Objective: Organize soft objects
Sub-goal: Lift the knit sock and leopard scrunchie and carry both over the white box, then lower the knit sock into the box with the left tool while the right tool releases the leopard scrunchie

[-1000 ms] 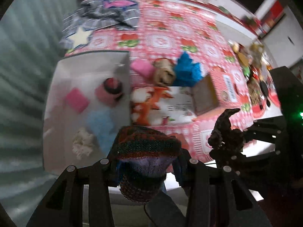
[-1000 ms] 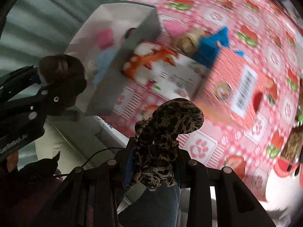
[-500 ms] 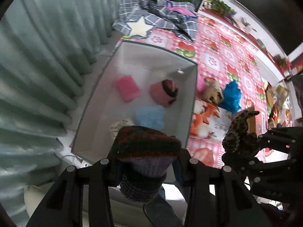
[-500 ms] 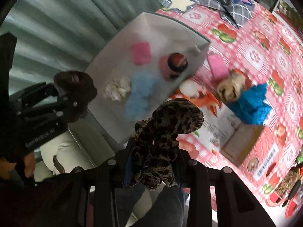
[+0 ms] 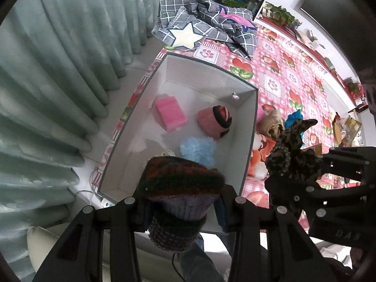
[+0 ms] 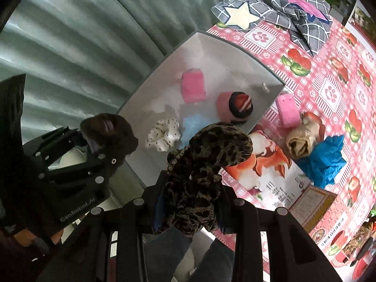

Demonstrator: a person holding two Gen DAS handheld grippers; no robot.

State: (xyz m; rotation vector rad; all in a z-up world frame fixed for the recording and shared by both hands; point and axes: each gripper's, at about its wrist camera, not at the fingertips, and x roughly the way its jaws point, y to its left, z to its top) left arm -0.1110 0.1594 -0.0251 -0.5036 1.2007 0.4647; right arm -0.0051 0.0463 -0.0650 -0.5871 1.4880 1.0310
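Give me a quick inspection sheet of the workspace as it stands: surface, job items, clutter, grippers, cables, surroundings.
Surface: red patterned tablecloth.
Job's things: grey box holds pink sponge, pink roll, blue puff, dotted scrunchie. Outside it: second pink sponge, beige roll, blue cloth.
Clutter: picture book, plaid cloth, food packets at the far edge.
Grippers: left gripper shut on knit hat; right gripper shut on leopard scrunchie.
Cables: white cable and plug below the box.
Surroundings: curtain, shelves.
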